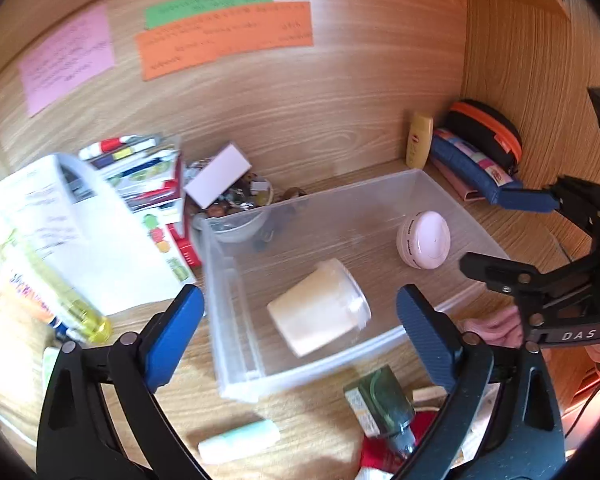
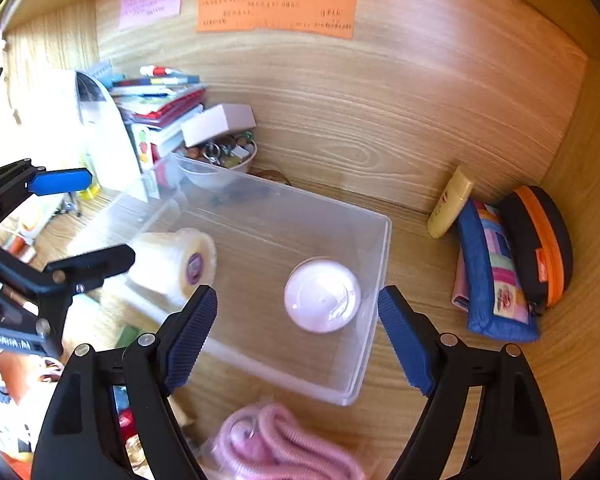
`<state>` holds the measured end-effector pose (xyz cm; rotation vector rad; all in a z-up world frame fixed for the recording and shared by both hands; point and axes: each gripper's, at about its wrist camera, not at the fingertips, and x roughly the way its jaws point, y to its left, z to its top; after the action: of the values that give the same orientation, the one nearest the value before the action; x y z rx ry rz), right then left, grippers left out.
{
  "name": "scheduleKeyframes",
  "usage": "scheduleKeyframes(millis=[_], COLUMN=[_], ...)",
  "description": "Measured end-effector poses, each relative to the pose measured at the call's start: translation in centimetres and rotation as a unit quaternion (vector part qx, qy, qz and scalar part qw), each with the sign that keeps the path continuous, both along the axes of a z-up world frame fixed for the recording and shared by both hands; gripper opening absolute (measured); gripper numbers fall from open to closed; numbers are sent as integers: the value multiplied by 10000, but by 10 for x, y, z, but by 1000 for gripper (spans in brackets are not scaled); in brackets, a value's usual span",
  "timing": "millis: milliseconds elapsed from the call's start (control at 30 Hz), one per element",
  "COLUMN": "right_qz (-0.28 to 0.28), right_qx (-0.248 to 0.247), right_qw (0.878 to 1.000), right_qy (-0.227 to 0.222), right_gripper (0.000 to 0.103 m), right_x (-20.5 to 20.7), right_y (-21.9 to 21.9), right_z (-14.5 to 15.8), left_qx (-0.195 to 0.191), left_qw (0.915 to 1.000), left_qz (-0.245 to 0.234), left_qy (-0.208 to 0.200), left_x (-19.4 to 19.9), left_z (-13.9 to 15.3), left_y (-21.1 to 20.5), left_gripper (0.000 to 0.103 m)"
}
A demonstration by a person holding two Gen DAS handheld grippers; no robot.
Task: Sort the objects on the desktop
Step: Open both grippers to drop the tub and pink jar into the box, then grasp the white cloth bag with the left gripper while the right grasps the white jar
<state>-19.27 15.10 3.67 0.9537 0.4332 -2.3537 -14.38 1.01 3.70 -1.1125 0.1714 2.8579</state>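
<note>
Above the clear plastic bin, your left gripper hangs with its ribbed blue pads spread wide and nothing between them. Your right gripper is likewise wide apart and empty, its ridged blue fingers framing the bin's near right end without touching it.

The bin is a translucent, straight-walled rectangle sitting on the wood-grain desk. Inside it lie two things: a cream-coloured tub tipped on its side, its round lid showing a dark purple label, and a smooth, glossy white round container toward the right end, well apart from the tub.

Behind the bin's left corner you have a small bowl heaped with keys and trinkets, a white box resting across its top. By the right wall, a pale yellow tube leans upright just beside a blue patchwork pouch and a black case with an orange zipper. A coiled pink cable lies in front of the bin; a dark green bottle and a mint-green stick lie on the desk near your left gripper.
</note>
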Motion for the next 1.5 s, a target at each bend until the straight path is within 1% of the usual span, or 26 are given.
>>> scheduleKeyframes(millis=[133,300,533,633,700,867,1033,1233,1367,1500], right_qz=[-52,-88,-114,-150,-189,-239,-246,-239,-211,-211], right_qx=[-119,-254,-361,-435,-456,-489,-463,-461,-459,-501], right_qw=[9999,9996,9992,9989,9987,9985,9986,9985,9986,9982], right_qy=[75,116,110,90,91,-2,-82,-143,-166,-263], right_gripper=[82,83,83,83,83,83,83,83,83,83], right_x=[19,43,72,81,88,100,111,125,132,135], right_y=[9,19,27,32,37,45,52,57,59,62], right_z=[5,6,-3,-8,-11,-19,-28,-39,-43,-48], left_qx=[13,15,113,181,214,131,248,353,360,419], left_qw=[9999,9996,9992,9990,9990,9992,9985,9978,9979,9970], left_qz=[79,175,371,412,394,317,288,227,69,-167], left_qy=[133,220,113,1,-60,-189,-406,-508,-525,-633], left_x=[25,57,90,103,112,135,155,179,190,193], left_z=[9,11,1,-6,-11,-26,-40,-50,-54,-61], left_y=[-8,-15,-25,-27,-26,-19,-15,-5,8,23], left_gripper=[98,100,100,100,100,100,100,100,100,100])
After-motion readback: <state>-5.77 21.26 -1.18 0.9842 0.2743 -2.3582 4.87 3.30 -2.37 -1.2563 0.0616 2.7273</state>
